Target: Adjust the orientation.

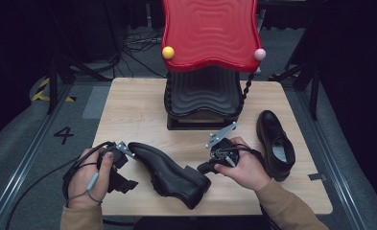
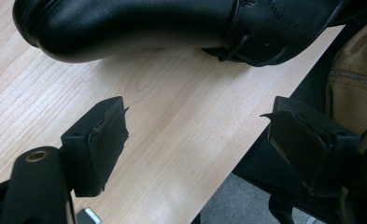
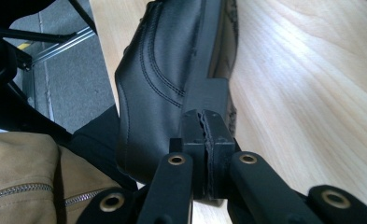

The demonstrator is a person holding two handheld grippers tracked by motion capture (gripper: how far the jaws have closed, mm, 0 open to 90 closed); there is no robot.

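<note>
A black leather shoe lies on its side at the front middle of the wooden table, toe to the left, heel to the right. My left gripper is open beside the toe; in the left gripper view bare wood lies between its jaws and the shoe sits just beyond them. My right gripper is shut, with its tips at the heel. In the right gripper view the pads press together with nothing seen between them, right against the shoe's heel block.
A second black shoe stands upright at the right, just beyond the right hand. A stand with a wavy red top and a black base takes up the back middle. The table's front edge runs close under both hands.
</note>
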